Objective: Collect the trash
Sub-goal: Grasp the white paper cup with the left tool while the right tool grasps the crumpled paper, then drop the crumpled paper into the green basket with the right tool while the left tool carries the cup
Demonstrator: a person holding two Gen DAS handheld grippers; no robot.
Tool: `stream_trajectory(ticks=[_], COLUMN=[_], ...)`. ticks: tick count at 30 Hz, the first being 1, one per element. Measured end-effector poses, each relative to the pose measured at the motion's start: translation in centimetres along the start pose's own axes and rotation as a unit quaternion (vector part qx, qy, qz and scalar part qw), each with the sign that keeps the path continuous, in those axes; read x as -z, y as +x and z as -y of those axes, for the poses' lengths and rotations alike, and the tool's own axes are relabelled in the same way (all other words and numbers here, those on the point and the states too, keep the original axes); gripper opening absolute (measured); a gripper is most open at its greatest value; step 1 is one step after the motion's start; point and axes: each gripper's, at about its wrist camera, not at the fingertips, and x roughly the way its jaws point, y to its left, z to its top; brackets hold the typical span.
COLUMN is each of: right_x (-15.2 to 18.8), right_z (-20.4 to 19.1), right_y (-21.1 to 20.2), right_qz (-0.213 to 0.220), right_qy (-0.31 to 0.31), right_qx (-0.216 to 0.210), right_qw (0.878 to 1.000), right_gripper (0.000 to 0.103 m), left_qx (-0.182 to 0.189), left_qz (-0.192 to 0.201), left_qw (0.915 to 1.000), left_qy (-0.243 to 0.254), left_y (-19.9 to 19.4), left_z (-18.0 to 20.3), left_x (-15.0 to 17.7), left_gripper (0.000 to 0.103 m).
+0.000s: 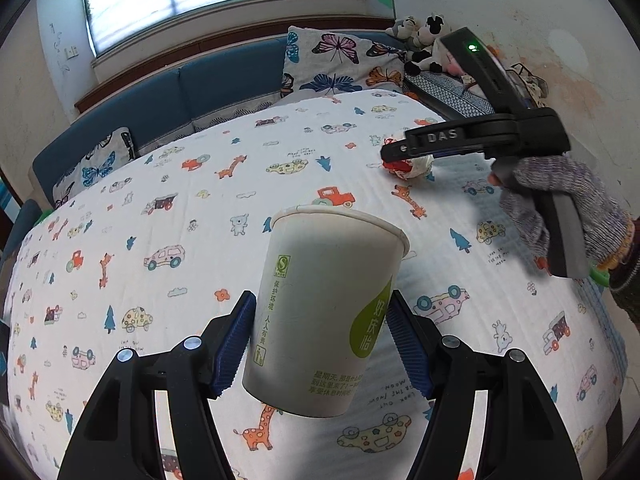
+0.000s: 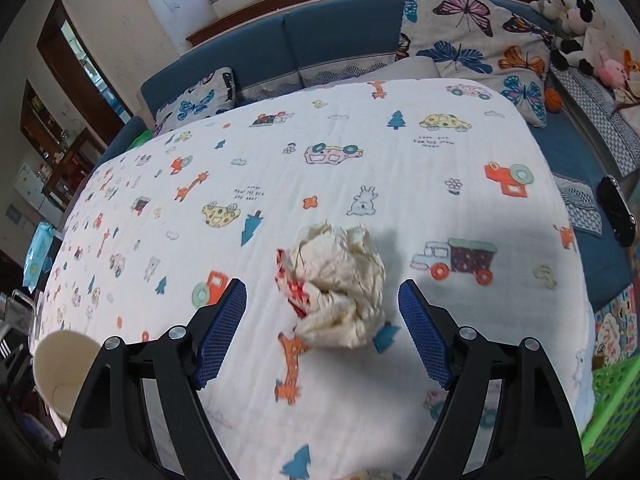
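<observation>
A white paper cup [image 1: 324,312] with green print hangs above the cartoon-print sheet [image 1: 160,200], upright. My left gripper [image 1: 320,300] is shut on its sides. The cup's open mouth [image 2: 60,368] also shows at the lower left of the right wrist view. A crumpled ball of white and red paper [image 2: 340,284] lies on the sheet. My right gripper [image 2: 322,284] straddles it, still narrowing, with a clear gap between each blue pad and the paper. From the left wrist view that right gripper [image 1: 390,154] reaches over the paper ball [image 1: 416,166], held by a gloved hand [image 1: 560,200].
Butterfly pillows [image 2: 480,32] and a blue headboard [image 2: 320,48] line the far edge of the bed. Plush toys [image 2: 576,28] sit at the back right. A black toy car [image 2: 616,216] and a green basket [image 2: 612,400] lie off the right edge, a blue wipes pack [image 2: 38,252] off the left.
</observation>
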Motion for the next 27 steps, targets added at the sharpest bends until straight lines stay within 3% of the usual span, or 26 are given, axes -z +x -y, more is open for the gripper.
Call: stream_trajectory(ticks=[3, 7, 18, 27], right_x=[-0.2, -0.1, 2.0, 5.5], right_z=[0.0, 0.3, 0.2, 0.9], right_y=[0.8, 1.2, -3.0, -7.8], right_qz=[-0.003, -0.006, 0.017, 0.028], right_qy=[0.004, 0.011, 0.001, -0.014], right_qx=[0.003, 0.001, -0.007, 0.015], right_qw=[1.000, 1.000, 1.000, 0.999], right_gripper=[0.075, 0.054, 0.052, 0.052], left_qx=[0.002, 0.002, 0.011, 0.029], left_qz=[0.000, 0.000, 0.005, 0.018], left_qw=[1.0000, 1.0000, 0.9999, 0.9993], left_qy=[-0.003, -0.004, -0.004, 0.016], left_y=[0.0, 0.1, -0.4, -1.6], left_z=[-0.1, -0.1, 0.9, 4.1], left_x=[0.0, 0.0, 0.0, -0.2], left_gripper=[0.064, 0.064, 0.064, 0.064])
